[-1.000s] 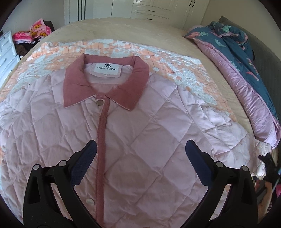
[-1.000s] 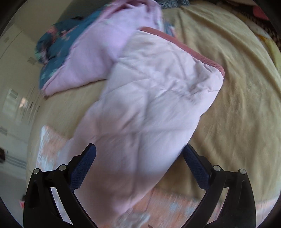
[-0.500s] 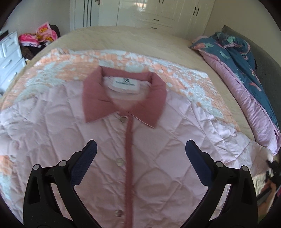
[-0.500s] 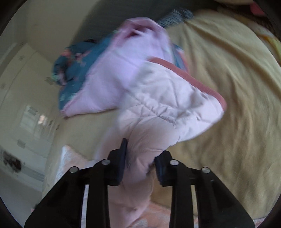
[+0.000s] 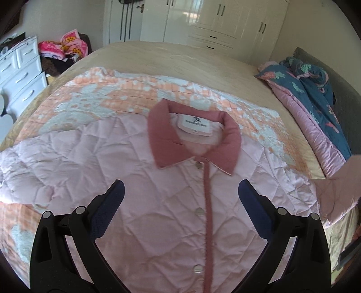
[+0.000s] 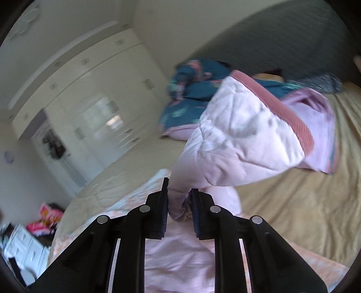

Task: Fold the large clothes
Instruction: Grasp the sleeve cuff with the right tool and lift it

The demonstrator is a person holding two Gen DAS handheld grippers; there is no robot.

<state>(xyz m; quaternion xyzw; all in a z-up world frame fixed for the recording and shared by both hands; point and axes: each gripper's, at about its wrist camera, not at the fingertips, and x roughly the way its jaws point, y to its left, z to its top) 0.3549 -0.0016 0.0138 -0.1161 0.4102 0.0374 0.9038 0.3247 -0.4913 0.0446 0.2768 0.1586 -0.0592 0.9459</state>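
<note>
Left wrist: we see our left gripper [image 5: 180,202] with fingers spread, nothing between them, above the quilted pink jacket [image 5: 158,191], lying flat and buttoned, corduroy-like rose collar [image 5: 194,139] toward the bed's [image 5: 180,56] far edge | Right wrist: our right gripper [image 6: 179,209] has its fingers pinching the puffy sleeve [image 6: 243,139], its ribbed cuff [image 6: 282,106] raised off the bed.

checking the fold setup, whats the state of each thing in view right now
pink quilted jacket: spread face up on the bed, buttoned shut
jacket collar: folded down, label showing
jacket sleeve: lifted off the bed, pinched
right gripper: shut on the sleeve
left gripper: open, holding nothing, above the jacket front
floral duvet: bunched up by the headboard
wardrobe doors: closed
</note>
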